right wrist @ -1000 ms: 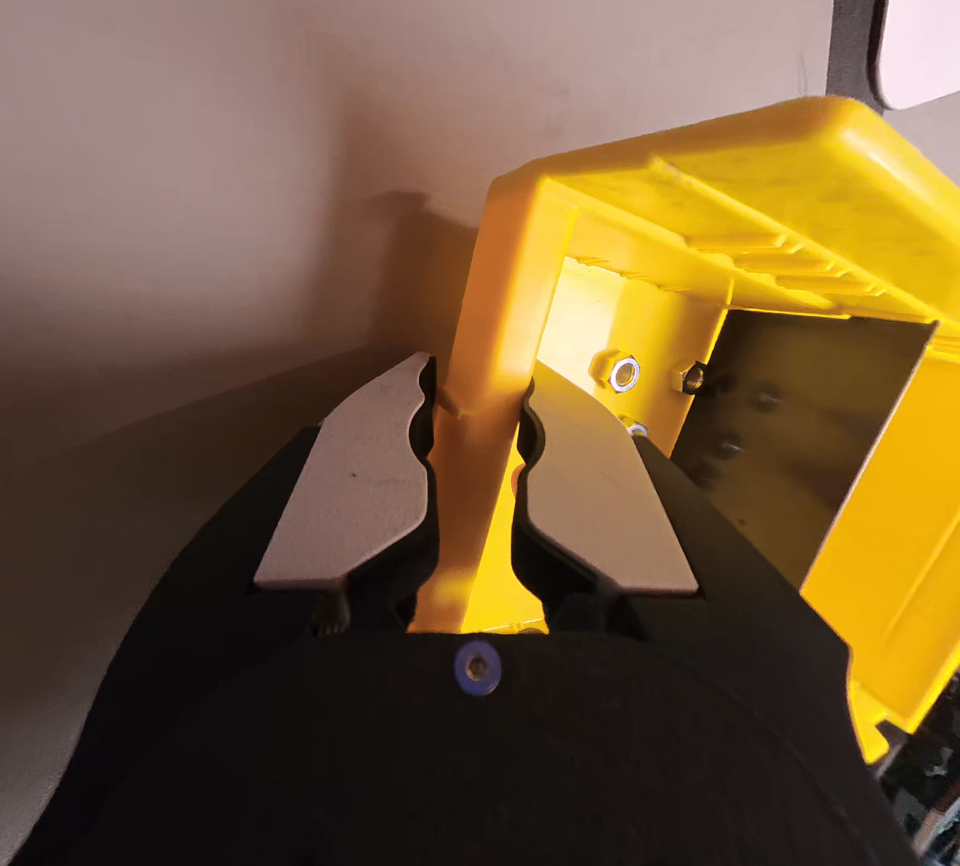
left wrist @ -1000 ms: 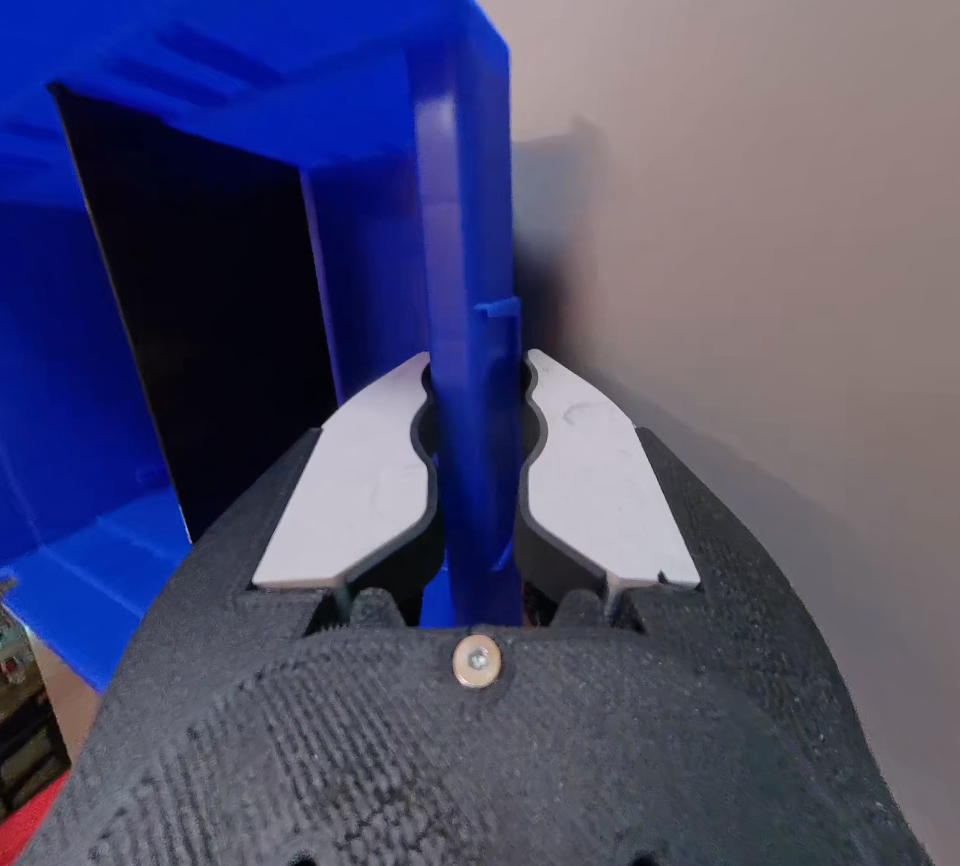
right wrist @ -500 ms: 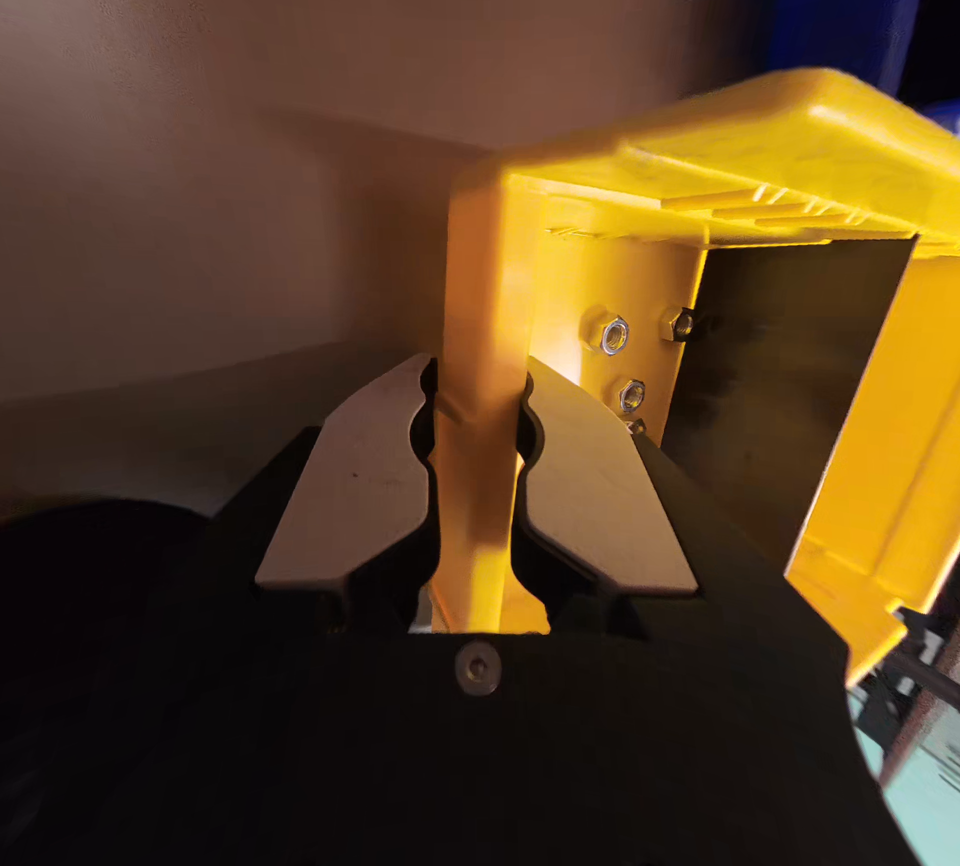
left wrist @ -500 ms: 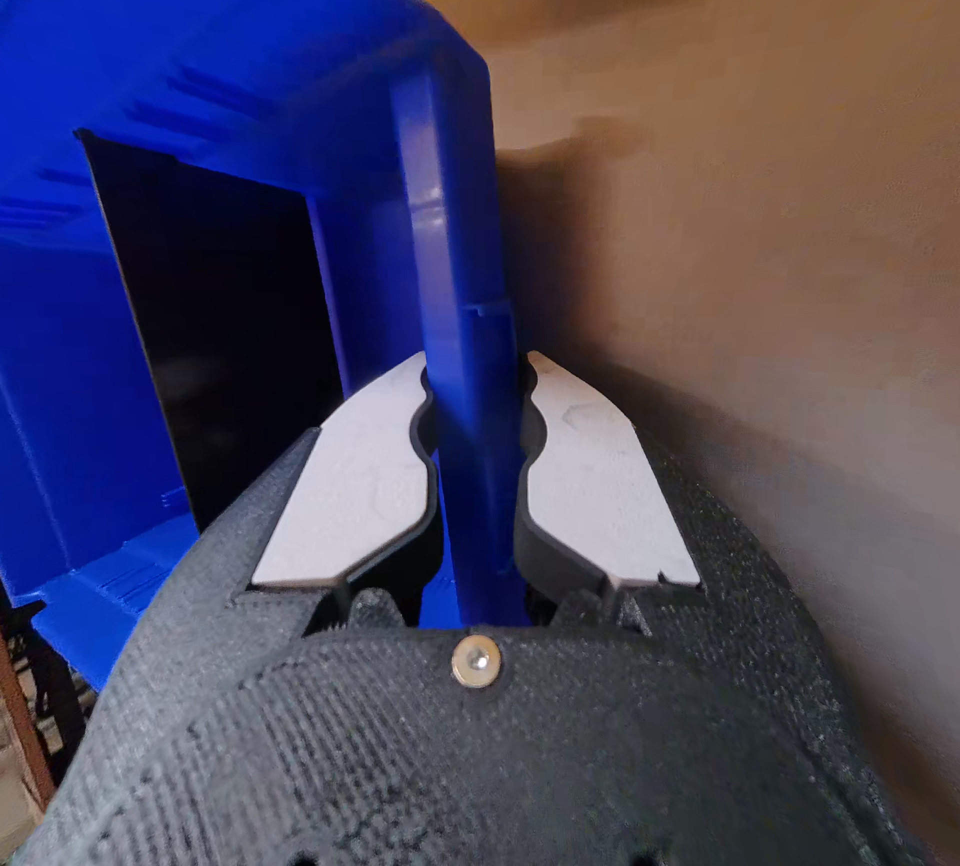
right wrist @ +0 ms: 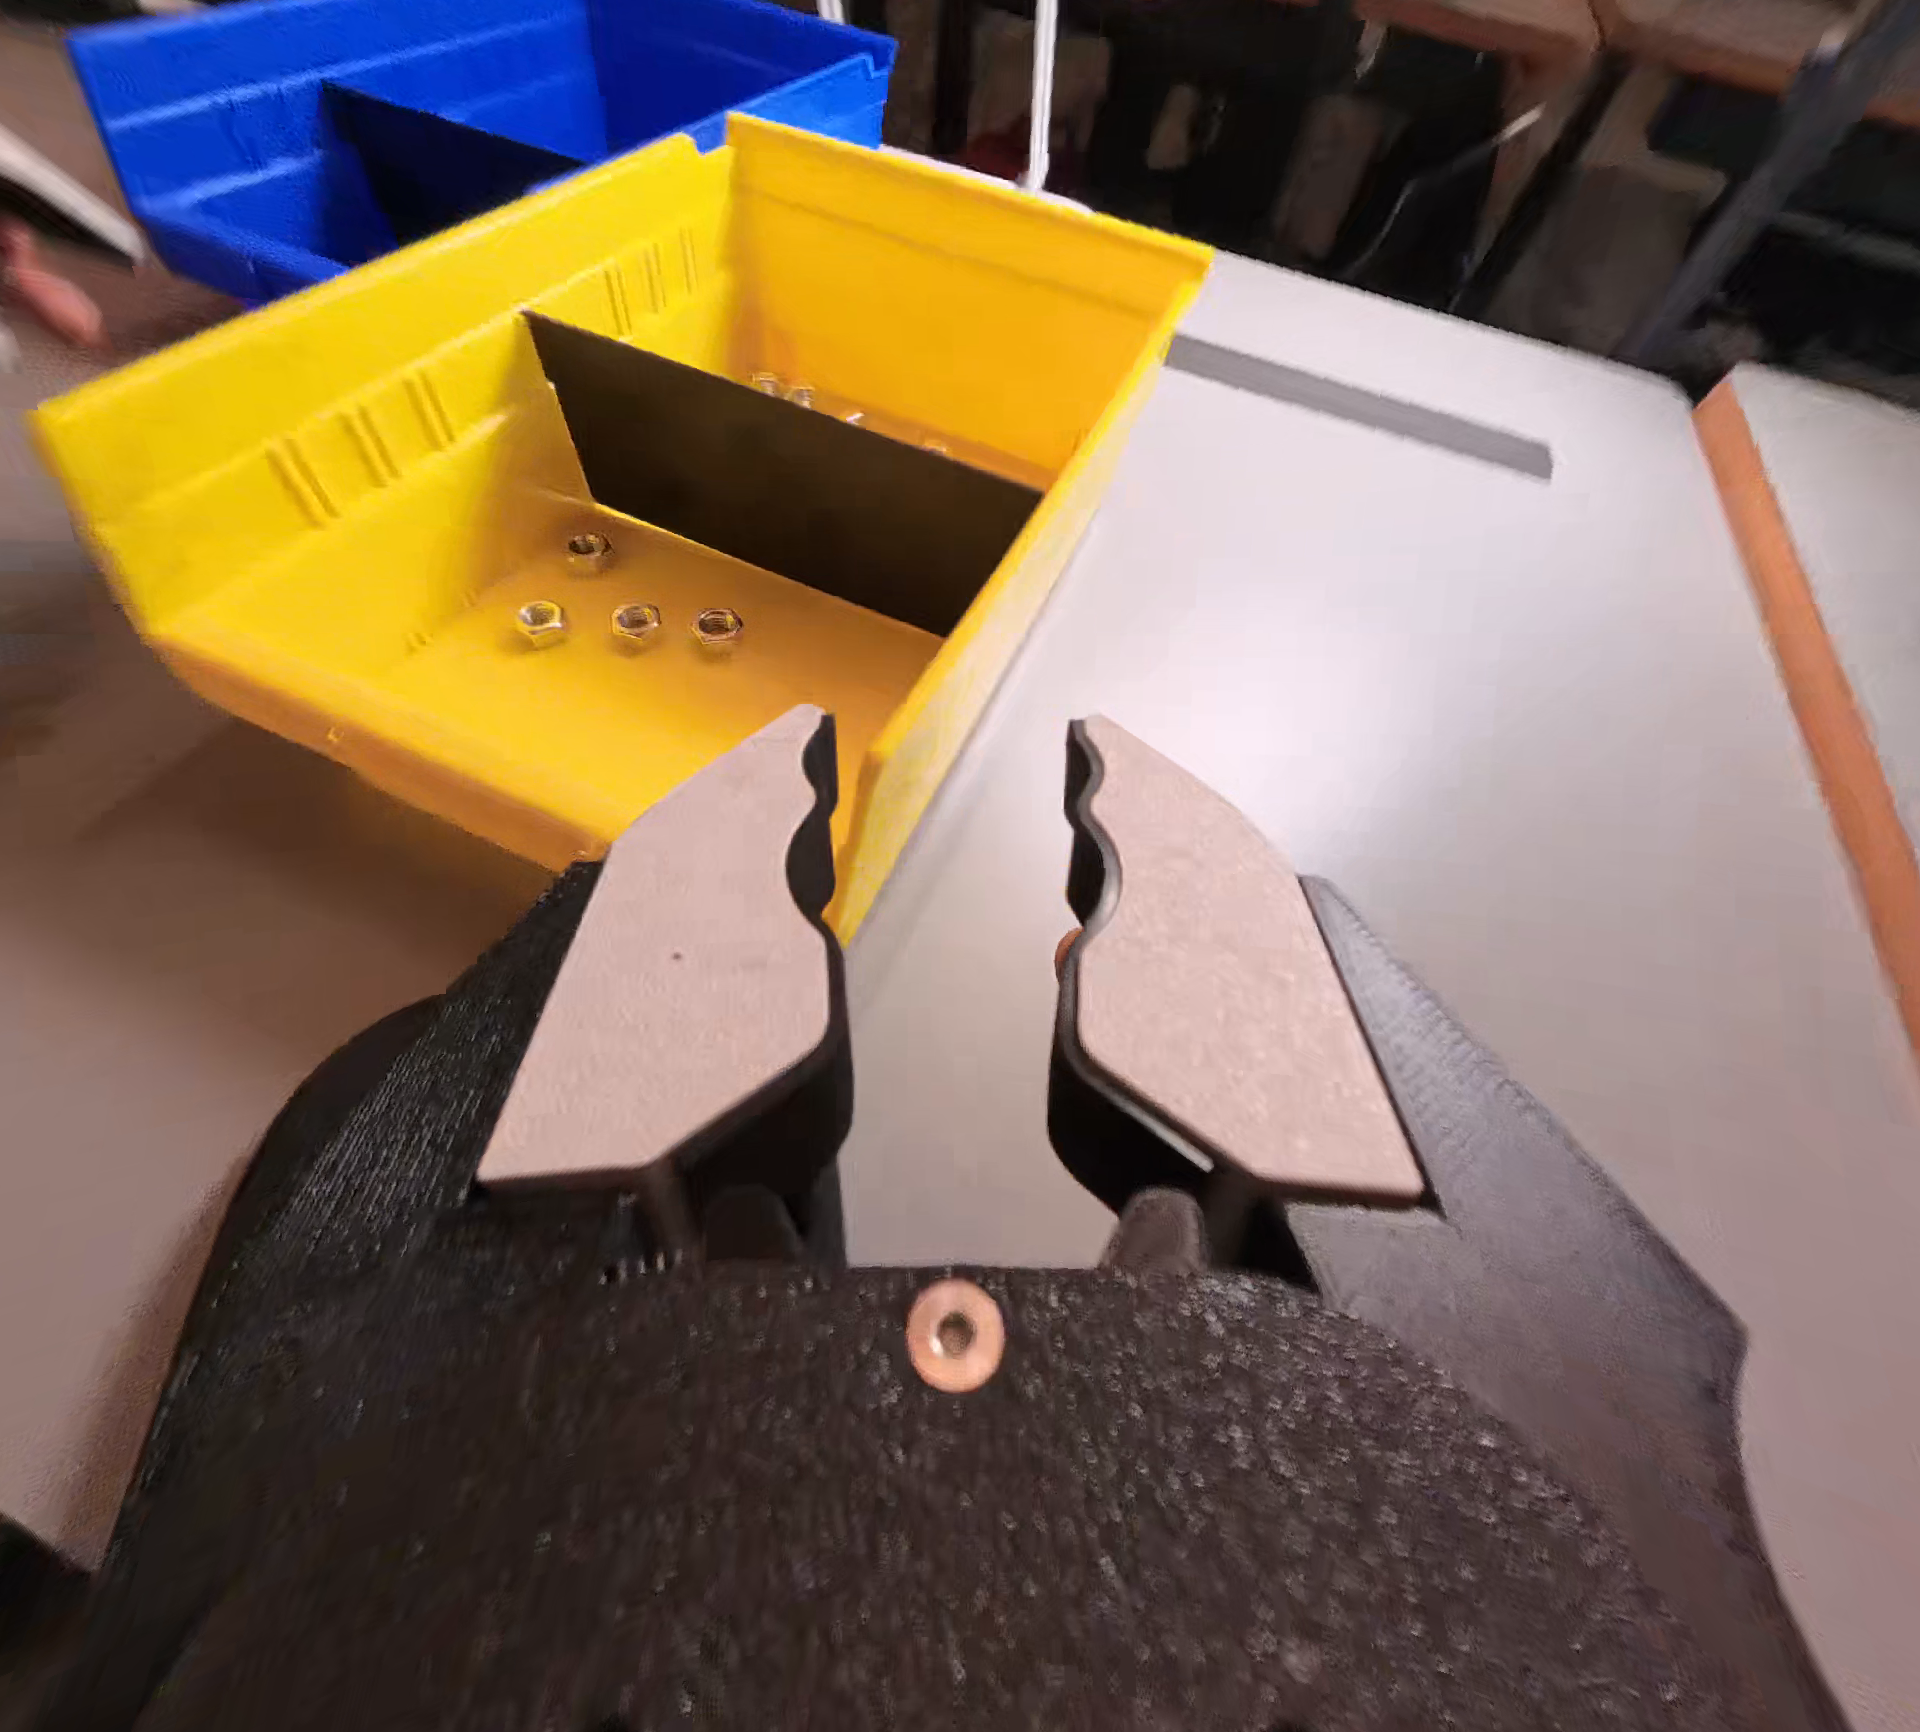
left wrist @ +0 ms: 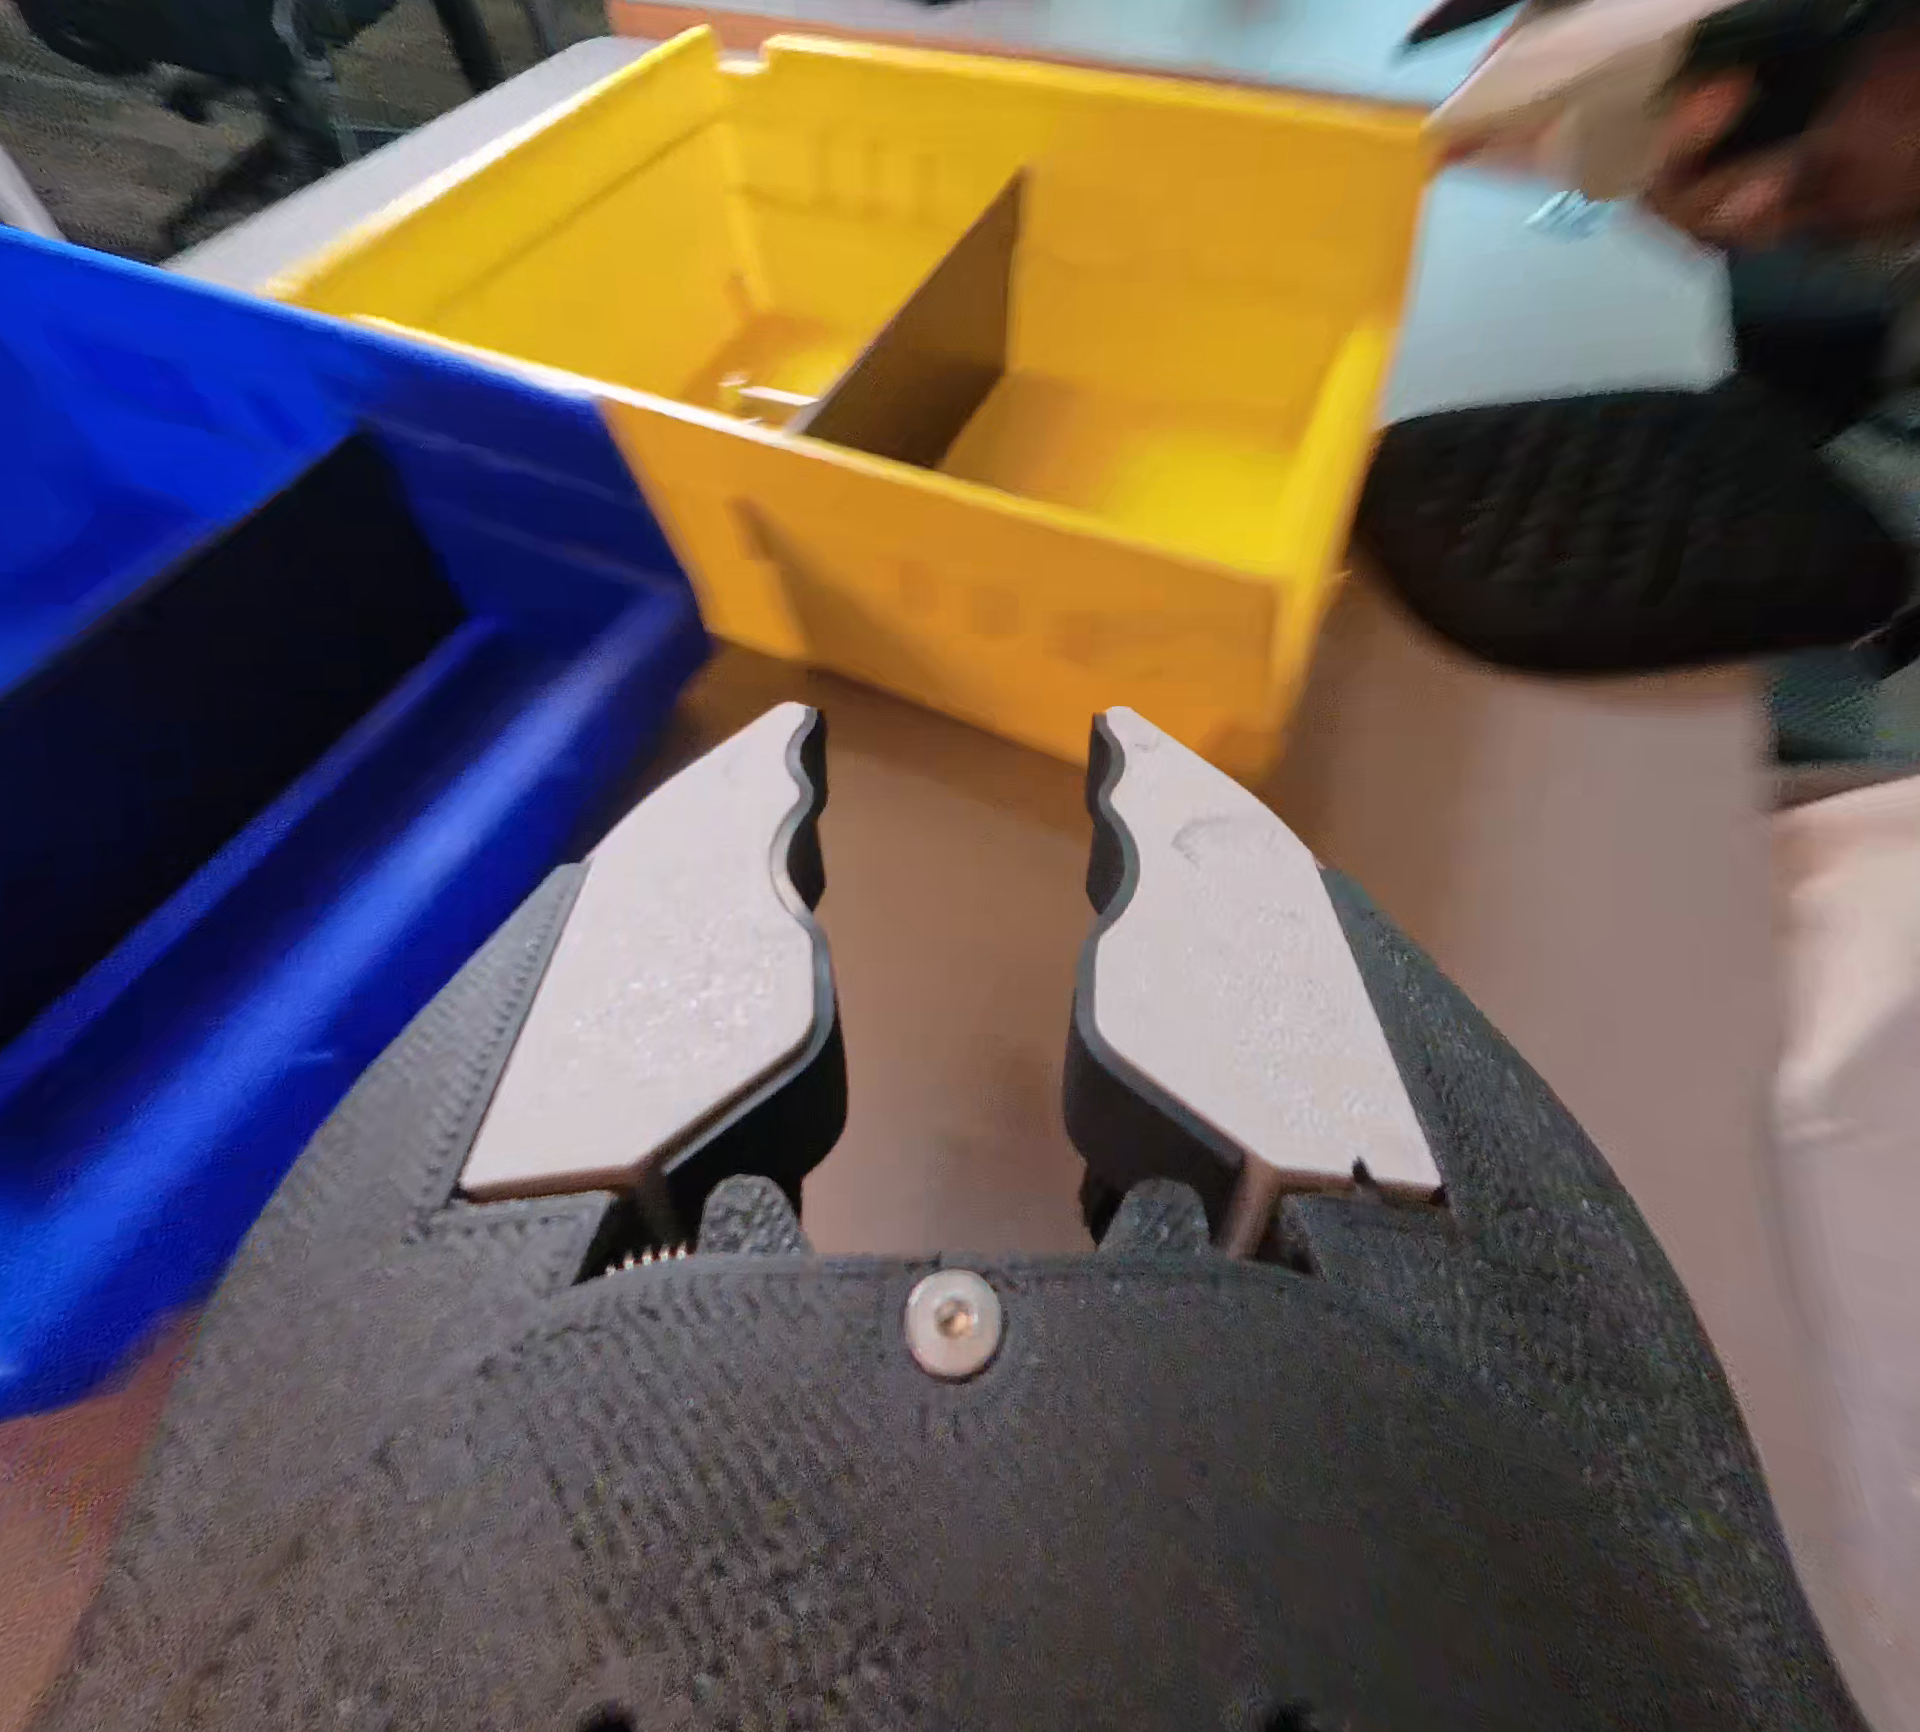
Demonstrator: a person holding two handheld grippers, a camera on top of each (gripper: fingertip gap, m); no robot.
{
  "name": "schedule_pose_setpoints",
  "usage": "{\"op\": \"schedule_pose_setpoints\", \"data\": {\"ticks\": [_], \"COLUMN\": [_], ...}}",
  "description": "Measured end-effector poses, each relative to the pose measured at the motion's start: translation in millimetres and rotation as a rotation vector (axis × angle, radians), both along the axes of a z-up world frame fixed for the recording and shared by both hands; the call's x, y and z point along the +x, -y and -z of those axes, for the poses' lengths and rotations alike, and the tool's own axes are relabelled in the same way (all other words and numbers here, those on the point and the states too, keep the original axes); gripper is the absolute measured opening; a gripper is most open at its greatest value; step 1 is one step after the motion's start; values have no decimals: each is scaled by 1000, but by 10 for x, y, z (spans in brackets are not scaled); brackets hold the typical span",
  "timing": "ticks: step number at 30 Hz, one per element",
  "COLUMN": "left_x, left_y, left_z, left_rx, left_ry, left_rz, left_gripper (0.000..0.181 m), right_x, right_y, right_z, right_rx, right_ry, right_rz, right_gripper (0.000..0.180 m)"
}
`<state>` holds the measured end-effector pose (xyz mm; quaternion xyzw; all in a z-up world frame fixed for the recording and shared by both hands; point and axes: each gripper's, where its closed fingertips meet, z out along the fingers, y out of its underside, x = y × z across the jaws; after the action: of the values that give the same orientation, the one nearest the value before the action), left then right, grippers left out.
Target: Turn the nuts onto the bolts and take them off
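1. While the blue bin (right wrist: 343, 113) is sitting at the bench's (right wrist: 1403, 643) left, the left gripper (left wrist: 956, 747) is hanging wide open, empty.
2. Four nuts (right wrist: 630, 620) are lying in the yellow bin's (right wrist: 935, 269) near compartment.
3. Rightmost, the right gripper (right wrist: 948, 752) is gaping empty; a small nut is likely slipping if pinched off-centre.
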<state>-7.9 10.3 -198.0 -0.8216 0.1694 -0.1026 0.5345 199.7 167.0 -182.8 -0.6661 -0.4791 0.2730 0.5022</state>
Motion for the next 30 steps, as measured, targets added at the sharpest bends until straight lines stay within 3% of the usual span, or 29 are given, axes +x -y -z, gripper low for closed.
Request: {"op": "schedule_pose_setpoints", "data": {"ticks": [5,8,11,16,19,23,26,30], "left_x": [620,581,522,543,561,435,115,-499], "left_y": [-210,-458,-561,-682,-740,-654,-394,198], "left_z": [236,313,287,208,-51,-669,-1129,-1542], "left_rx": [10,56,90,104,161,268,312,349], "left_ry": [141,84,30,-49,-85,-124,-142,-125], "left_rz": [-158,-298,-383,-359,-341,-365,-446,-613], "left_gripper": [63,54,38,24,21,19,19,17], "right_x": [-315,-387,-334,-138,-52,-168,-551,-1355], "right_y": [-92,-202,-252,-260,-244,-161,15,415], "right_z": [381,381,374,276,52,-566,-1011,-1328], "right_rx": [-130,-152,-132,-75,-42,12,25,-32], "right_ry": [2,-30,-35,-67,-125,-219,-272,-317], "right_rz": [36,94,155,272,311,278,185,11], "right_gripper": [36,13,12,11,11,13,15,16]}}
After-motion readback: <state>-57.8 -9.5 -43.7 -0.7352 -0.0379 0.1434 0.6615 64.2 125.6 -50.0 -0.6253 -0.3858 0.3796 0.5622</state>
